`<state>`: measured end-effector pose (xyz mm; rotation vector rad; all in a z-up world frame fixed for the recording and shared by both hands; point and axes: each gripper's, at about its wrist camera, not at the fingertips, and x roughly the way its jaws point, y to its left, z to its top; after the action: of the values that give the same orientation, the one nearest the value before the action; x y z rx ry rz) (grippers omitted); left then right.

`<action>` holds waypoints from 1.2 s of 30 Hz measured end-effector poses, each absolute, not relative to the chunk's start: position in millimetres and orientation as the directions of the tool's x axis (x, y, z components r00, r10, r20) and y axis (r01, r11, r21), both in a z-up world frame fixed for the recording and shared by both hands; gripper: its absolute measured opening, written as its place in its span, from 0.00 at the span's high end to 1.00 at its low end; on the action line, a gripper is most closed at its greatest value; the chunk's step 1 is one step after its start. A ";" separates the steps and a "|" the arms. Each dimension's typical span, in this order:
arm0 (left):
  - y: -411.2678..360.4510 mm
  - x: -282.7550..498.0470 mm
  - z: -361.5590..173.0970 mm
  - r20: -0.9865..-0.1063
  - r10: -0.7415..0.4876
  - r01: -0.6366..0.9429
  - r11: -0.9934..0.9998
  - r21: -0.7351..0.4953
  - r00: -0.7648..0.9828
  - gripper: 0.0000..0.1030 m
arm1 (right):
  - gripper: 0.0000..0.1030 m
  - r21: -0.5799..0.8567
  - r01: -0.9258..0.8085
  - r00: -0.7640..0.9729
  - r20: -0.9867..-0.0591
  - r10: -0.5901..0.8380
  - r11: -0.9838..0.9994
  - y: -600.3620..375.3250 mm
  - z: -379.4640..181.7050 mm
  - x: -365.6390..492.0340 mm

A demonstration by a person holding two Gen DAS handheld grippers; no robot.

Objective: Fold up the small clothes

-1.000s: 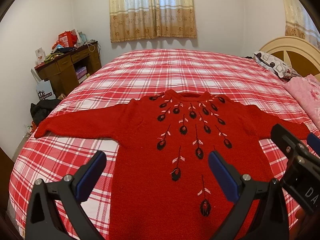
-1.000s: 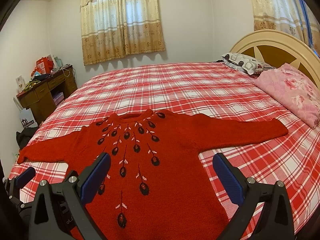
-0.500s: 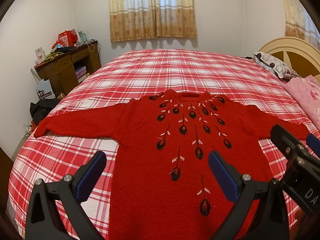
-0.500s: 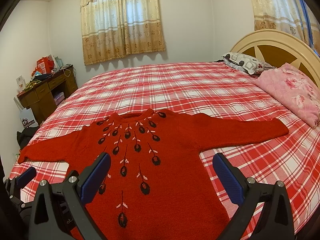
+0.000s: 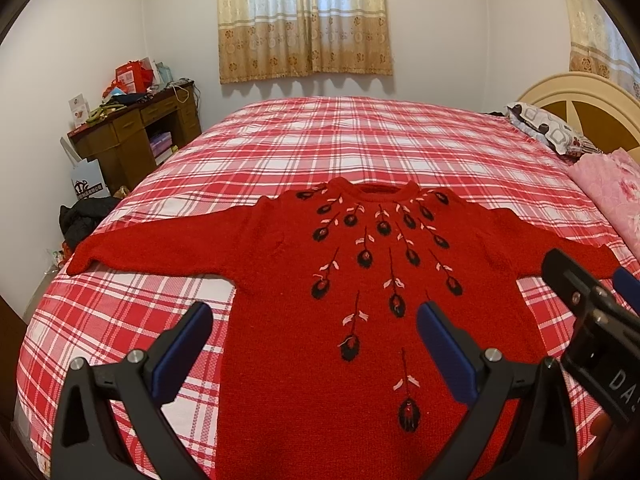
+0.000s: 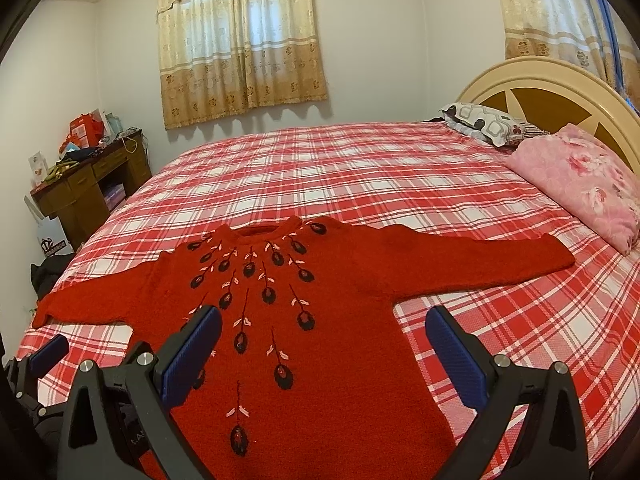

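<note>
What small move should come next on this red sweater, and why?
Probably bring the left gripper out to the end of the left sleeve to fold it across the body. The red sweater lies flat and face up on the plaid bedspread, both sleeves spread wide, nothing folded yet. Both grippers are open and empty over the hem, the right gripper included.

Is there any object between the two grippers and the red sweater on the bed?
Nothing visible is in the way. The red sweater lies flat on the plaid bedspread, sleeves spread, with nothing on it. The left gripper and right gripper are open above its lower part.
</note>
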<state>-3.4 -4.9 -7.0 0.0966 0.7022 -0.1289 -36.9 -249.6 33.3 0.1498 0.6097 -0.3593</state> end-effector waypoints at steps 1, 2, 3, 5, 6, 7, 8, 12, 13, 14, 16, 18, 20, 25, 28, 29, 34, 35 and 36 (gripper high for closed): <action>-4.7 -3.2 -6.9 -0.649 -0.085 0.150 0.988 0.045 0.756 0.00 | 0.01 0.035 0.374 0.761 -0.583 -0.285 0.927 -250.9 33.2 -37.1; -4.7 -3.1 -6.9 -0.649 -0.085 0.151 0.988 0.046 0.756 0.00 | 0.01 0.036 0.375 0.760 -0.584 -0.285 0.926 -251.8 33.0 -36.8; -4.9 -3.1 -7.0 -0.650 -0.085 0.150 0.988 0.046 0.755 0.00 | 0.01 0.037 0.376 0.758 -0.587 -0.284 0.926 -252.5 32.3 -36.2; -5.4 -3.4 -7.7 -0.651 -0.086 0.152 0.987 0.044 0.754 0.00 | 0.01 0.039 0.376 0.755 -0.592 -0.282 0.926 -253.4 30.9 -35.8; -6.1 -3.9 -7.9 -0.652 -0.088 0.152 0.987 0.043 0.753 0.00 | 0.01 0.040 0.375 0.754 -0.594 -0.280 0.926 -253.3 30.3 -35.6; -6.8 -4.3 -8.2 -0.654 -0.088 0.153 0.987 0.044 0.752 0.00 | 0.01 0.040 0.374 0.754 -0.595 -0.278 0.927 -253.0 29.8 -35.3; -6.3 -4.2 -8.4 -0.654 -0.087 0.153 0.987 0.044 0.751 0.00 | 0.01 0.039 0.373 0.754 -0.595 -0.278 0.927 -252.6 29.5 -35.7; -5.9 -3.3 -9.0 -0.656 -0.088 0.152 0.988 0.041 0.750 0.00 | 0.01 0.036 0.373 0.754 -0.594 -0.280 0.927 -251.7 29.2 -35.7; -4.8 -2.8 -9.3 -0.657 -0.088 0.151 0.988 0.040 0.749 0.00 | 0.01 0.037 0.373 0.754 -0.594 -0.280 0.927 -251.6 29.2 -35.7; -3.4 -2.3 -9.5 -0.658 -0.088 0.151 0.988 0.039 0.748 0.00 | 0.01 0.036 0.373 0.754 -0.594 -0.280 0.927 -251.4 29.1 -35.6; -3.1 -2.3 -9.8 -0.659 -0.088 0.151 0.988 0.039 0.747 0.00 | 0.01 0.035 0.373 0.753 -0.595 -0.281 0.927 -251.4 28.9 -35.7; -3.1 -2.3 -9.8 -0.659 -0.089 0.152 0.988 0.038 0.747 0.00 | 0.01 0.033 0.373 0.752 -0.597 -0.281 0.927 -250.8 28.1 -35.6; -2.0 -1.8 -9.8 -0.659 -0.090 0.153 0.987 0.039 0.747 0.00 | 0.01 0.031 0.376 0.749 -0.599 -0.284 0.926 -250.9 27.6 -35.5; -1.5 -1.0 -11.1 -0.662 -0.088 0.152 0.988 0.039 0.745 0.00 | 0.01 0.039 0.388 0.748 -0.596 -0.290 0.921 -256.8 27.4 -35.7; -0.5 0.3 -12.3 -0.665 -0.088 0.149 0.988 0.036 0.742 0.00 | 0.01 0.043 0.388 0.747 -0.600 -0.287 0.920 -259.2 25.9 -34.8; -0.1 0.4 -12.4 -0.667 -0.088 0.148 0.988 0.033 0.740 0.00 | 0.01 0.042 0.388 0.746 -0.601 -0.287 0.921 -259.2 25.2 -34.7; 0.1 1.8 -13.2 -0.671 -0.090 0.151 0.988 0.034 0.736 0.00 | 0.01 0.037 0.380 0.751 -0.595 -0.285 0.924 -260.3 23.8 -34.7; 0.1 1.5 -13.4 -0.671 -0.091 0.153 0.988 0.033 0.735 0.00 | 0.01 0.037 0.381 0.753 -0.592 -0.287 0.924 -261.6 23.8 -34.5; 0.1 1.8 -13.6 -0.672 -0.093 0.156 0.987 0.033 0.735 0.00 | 0.01 0.039 0.383 0.754 -0.590 -0.288 0.923 -264.2 23.1 -34.1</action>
<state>1.8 0.1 -13.6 0.0893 0.7329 -0.1369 -34.1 -264.2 23.1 0.1618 0.6156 -0.3680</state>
